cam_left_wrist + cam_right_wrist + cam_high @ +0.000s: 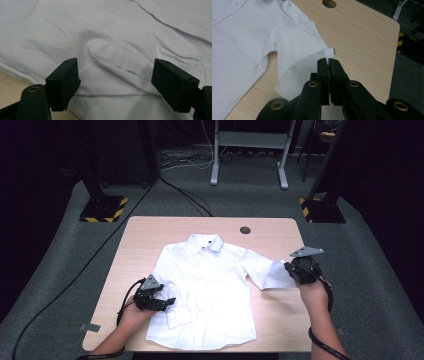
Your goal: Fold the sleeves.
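Note:
A white button-up shirt [207, 285] lies flat, collar away from me, on the wooden table [150, 227]. My left gripper [167, 302] stands open over the shirt's left sleeve, which is folded onto the body; in the left gripper view its gripper [117, 82] straddles the buttoned cuff [112, 56] without touching it. My right gripper [295, 270] is shut on the end of the shirt's right sleeve [270, 272]. In the right gripper view that gripper [328, 63] pinches the hem of the sleeve [299, 58], lifting it slightly off the table.
A round cable hole [245, 230] sits near the table's far edge. Bare wood lies right of the shirt [362, 45]. Beyond the table are stand bases with yellow-black tape [104, 210], floor cables and a white frame [250, 150].

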Demonstrator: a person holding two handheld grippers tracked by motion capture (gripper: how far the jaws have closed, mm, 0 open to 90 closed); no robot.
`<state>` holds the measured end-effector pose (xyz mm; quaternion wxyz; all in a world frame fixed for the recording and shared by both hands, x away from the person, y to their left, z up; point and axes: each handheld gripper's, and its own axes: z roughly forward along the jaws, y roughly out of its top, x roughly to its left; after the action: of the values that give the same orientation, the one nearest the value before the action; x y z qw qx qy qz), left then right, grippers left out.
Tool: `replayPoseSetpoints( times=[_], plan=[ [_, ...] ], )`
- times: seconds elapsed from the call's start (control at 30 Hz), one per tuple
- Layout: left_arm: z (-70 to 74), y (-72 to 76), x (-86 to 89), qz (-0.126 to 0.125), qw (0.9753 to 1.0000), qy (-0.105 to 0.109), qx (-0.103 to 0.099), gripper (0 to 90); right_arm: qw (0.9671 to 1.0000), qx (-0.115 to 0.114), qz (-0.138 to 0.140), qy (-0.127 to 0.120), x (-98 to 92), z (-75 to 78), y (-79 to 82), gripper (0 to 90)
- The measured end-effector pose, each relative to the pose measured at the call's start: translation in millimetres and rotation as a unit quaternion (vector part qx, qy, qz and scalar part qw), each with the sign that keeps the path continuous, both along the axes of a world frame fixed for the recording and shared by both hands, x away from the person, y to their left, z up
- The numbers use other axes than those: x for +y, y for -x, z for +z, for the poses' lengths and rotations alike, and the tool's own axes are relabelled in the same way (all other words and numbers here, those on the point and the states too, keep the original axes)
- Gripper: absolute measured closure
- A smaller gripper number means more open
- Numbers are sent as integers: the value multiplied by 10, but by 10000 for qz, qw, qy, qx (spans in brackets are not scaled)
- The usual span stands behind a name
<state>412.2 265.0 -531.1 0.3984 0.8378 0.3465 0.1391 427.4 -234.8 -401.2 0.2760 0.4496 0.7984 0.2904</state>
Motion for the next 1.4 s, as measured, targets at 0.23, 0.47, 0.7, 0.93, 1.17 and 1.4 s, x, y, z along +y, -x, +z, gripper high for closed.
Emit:
replayPoseSetpoints(
  times=[0.23,0.47,0.7,0.93,1.17,1.4],
  plan=[
    [0,0,0,0,10000,-4,0,215,9982,-58,555,215,388,-73,42,883],
    [0,-1,0,-2,10000,-4,1,215,9951,-20,979,163,681,-179,111,881],
    [-1,-3,-4,8,10000,4,-2,214,9905,122,1371,-34,922,-337,192,881],
    [0,-3,-4,6,10000,-4,-1,214,9862,276,1613,-241,1140,-472,199,880],
    [-1,-3,-4,7,10000,5,-1,214,9822,344,1787,-457,1316,-531,195,879],
    [-1,-4,-4,7,10000,7,-1,214,9780,407,1974,-530,1468,-604,252,879]
  ],
)
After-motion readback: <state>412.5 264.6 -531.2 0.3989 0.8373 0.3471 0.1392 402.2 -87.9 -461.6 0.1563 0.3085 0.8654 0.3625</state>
